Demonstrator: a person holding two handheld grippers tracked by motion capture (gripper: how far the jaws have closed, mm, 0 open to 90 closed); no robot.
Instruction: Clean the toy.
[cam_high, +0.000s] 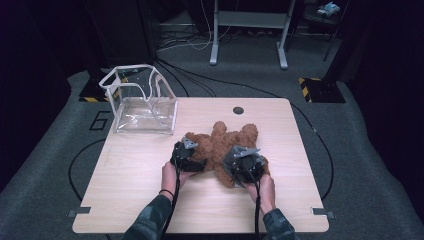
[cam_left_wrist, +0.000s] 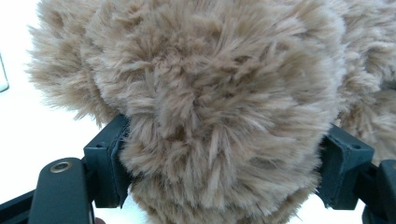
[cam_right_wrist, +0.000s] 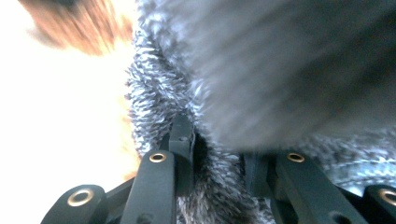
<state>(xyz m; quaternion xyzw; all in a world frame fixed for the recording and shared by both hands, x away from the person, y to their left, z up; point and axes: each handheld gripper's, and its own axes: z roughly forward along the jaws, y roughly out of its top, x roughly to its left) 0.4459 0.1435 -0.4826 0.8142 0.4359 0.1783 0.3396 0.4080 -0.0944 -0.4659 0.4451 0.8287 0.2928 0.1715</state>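
Observation:
A brown plush bear (cam_high: 220, 140) lies on the wooden table (cam_high: 140, 185), right of its middle. My left gripper (cam_high: 196, 157) sits at the bear's left side. Its jaws stand wide apart and its pads (cam_left_wrist: 109, 163) press into a thick furry limb (cam_left_wrist: 219, 102) that bulges between them. My right gripper (cam_high: 241, 167) rests on the bear's lower right part. In the right gripper view it (cam_right_wrist: 217, 156) is nearly closed, pinching grey knitted fabric (cam_right_wrist: 261, 70). Blurred brown fur (cam_right_wrist: 79, 23) shows at the upper left there.
A clear plastic container (cam_high: 142, 102) with white edging stands open at the table's back left corner. A small dark round hole (cam_high: 238, 110) marks the table's far edge. Cables and a white desk frame (cam_high: 250, 30) are on the floor beyond.

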